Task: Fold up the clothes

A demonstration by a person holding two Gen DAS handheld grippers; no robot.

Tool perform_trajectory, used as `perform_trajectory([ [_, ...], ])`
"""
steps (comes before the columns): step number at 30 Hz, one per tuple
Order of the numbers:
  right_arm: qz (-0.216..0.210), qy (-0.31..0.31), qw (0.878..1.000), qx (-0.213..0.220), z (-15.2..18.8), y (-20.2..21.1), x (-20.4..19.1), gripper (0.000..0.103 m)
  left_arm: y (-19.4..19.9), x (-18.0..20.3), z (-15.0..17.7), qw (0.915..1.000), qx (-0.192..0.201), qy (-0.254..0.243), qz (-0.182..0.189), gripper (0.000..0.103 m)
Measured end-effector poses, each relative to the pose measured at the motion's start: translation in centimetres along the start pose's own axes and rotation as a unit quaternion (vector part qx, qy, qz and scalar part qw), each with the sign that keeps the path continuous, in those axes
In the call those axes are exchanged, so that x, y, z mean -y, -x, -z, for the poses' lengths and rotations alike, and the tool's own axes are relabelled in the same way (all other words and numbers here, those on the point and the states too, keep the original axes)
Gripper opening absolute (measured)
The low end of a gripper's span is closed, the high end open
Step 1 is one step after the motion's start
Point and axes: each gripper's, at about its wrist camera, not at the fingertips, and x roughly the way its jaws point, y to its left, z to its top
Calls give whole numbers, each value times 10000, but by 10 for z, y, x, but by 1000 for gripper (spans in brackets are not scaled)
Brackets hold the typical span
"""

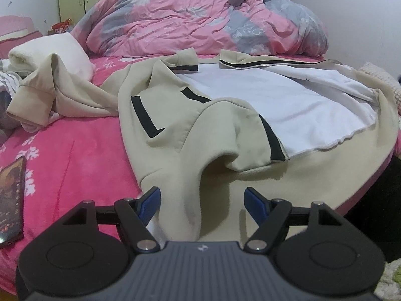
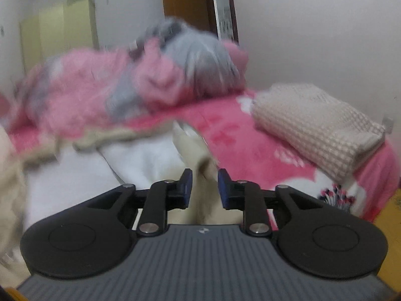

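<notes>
A beige zip jacket with black trim lies spread on the pink bed, its front thrown back to show the white lining. One sleeve trails off to the left. My left gripper hovers low over the jacket's near edge, jaws wide, with a raised fold of the cloth between the fingers and not pinched. In the blurred right wrist view, my right gripper has its jaws nearly together on a strip of the beige jacket, which stands up beyond the fingertips beside the white lining.
A phone lies on the pink sheet at the left. A crumpled pink and grey quilt fills the back of the bed. A white folded cloth sits back left, and a folded waffle-knit blanket lies near the right edge.
</notes>
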Motion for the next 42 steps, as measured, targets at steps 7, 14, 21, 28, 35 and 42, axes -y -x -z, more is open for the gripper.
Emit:
perform_trajectory([
  [7,-3510,-1737,8888,-2380,39,-64,-64,30,3,1,2,9998,84,-53,-160,75],
  [14,-3999,-1474,8247,-3718,97,-102,-149,30,4,-7,4,9991,208,88,-364,71],
  [21,-4000,-1481,8072,-4081,114,-91,-166,30,9,-41,5,9930,451,1060,-271,50],
  [28,-3982,-2082,7951,-4072,126,-99,-168,28,7,-48,12,9932,409,1066,-245,50],
  [35,-4114,-2002,8057,-3761,115,-100,-172,7,8,-47,20,9939,298,1031,-253,51],
  [42,-4330,-1605,8297,-3137,78,-75,-149,6,11,-43,27,9961,102,866,-136,51],
])
